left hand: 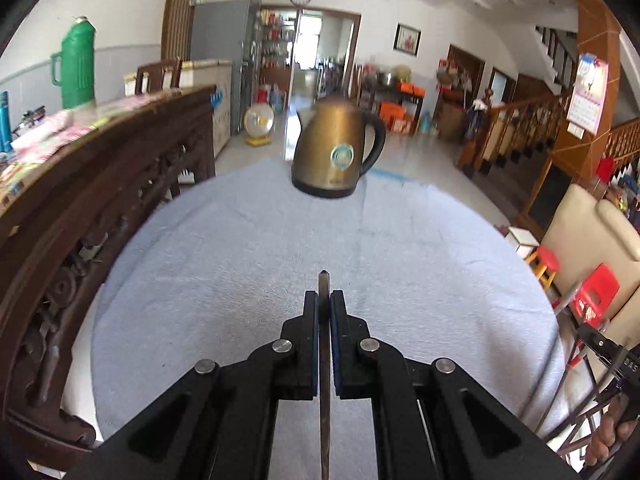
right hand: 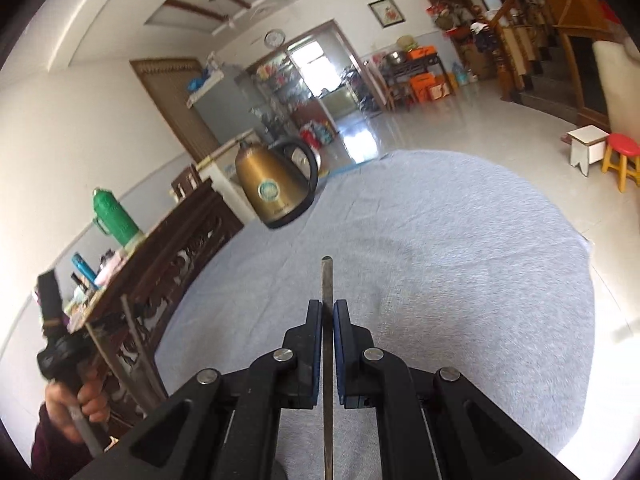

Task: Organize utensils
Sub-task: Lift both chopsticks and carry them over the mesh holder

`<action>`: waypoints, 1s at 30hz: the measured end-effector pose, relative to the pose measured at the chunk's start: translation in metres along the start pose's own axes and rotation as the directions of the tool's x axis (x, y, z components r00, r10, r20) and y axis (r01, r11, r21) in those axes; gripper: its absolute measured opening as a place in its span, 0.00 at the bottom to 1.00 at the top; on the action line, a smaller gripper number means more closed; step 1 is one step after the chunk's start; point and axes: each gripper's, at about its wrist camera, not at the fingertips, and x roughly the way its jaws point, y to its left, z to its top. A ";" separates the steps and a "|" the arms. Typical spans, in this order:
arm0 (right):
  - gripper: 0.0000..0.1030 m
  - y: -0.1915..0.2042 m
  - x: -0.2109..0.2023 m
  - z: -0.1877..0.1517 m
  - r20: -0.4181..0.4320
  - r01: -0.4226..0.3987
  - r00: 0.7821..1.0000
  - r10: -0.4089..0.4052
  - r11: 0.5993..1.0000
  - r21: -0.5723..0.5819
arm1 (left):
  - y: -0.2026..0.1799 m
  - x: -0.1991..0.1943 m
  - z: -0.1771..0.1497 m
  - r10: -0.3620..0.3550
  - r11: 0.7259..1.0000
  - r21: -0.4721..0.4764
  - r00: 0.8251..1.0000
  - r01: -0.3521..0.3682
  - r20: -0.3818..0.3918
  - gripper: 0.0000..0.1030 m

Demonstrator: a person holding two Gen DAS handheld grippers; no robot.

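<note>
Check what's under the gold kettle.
The gold kettle stands on a light blue cloth that covers the round table. The tabletop itself is hidden by the cloth. No separate base or cord shows under the kettle.

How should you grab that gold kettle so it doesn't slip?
Take the kettle by its black handle, coming from the handle's side, opposite the spout. The handle loops away from the body, leaving a gap that jaws can close across, while the round, smooth body looks too wide and slippery.
</note>
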 end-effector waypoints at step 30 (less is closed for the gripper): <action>0.06 0.053 -0.102 -0.026 0.213 -0.028 0.977 0.035 0.999 -0.035 | -0.055 -0.116 -0.040 0.054 0.996 0.058 0.973 -0.068 0.225 0.05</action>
